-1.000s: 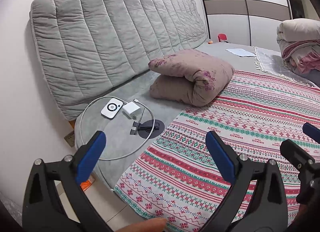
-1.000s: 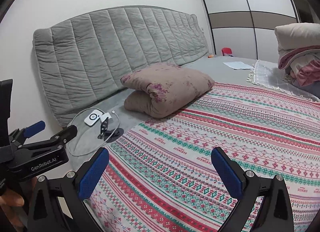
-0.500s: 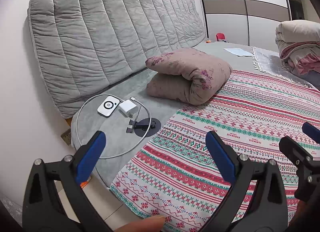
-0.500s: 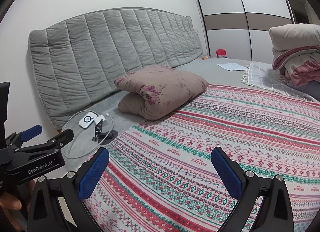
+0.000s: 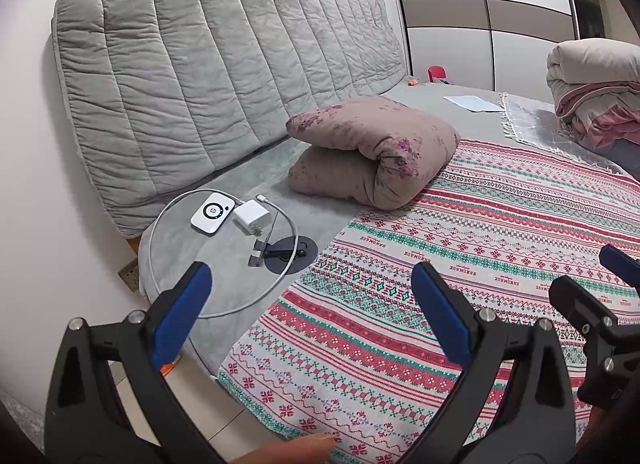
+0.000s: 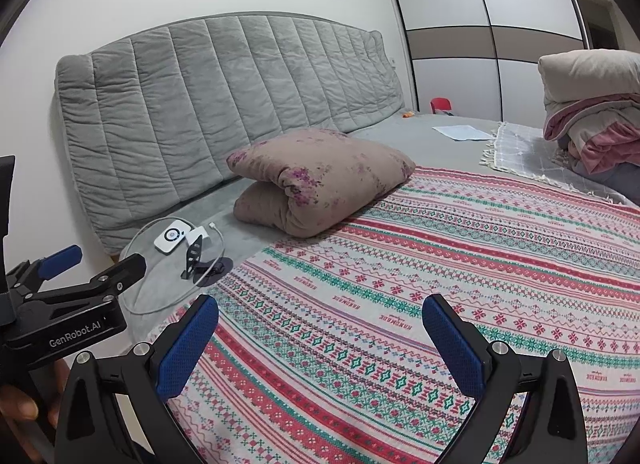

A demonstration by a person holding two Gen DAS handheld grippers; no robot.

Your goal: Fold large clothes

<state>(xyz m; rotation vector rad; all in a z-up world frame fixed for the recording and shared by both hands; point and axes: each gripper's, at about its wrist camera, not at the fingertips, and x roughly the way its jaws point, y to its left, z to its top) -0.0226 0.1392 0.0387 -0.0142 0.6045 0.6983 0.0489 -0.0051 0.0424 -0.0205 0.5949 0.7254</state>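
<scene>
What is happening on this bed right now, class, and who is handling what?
A person holds a two-finger claw in each hand above a bed. The left claw and the right claw are both open and hold nothing. Below them a patterned red, green and white blanket lies spread flat, not yet folded. A folded brown pillow rests on its far edge near the grey headboard, with a white charger and cable beside it. No fold has begun.

Woven matt cloth blanket [image 5: 500,232], plush quilted headboard [image 5: 224,76], glossy plastic charger [image 5: 251,217].
</scene>
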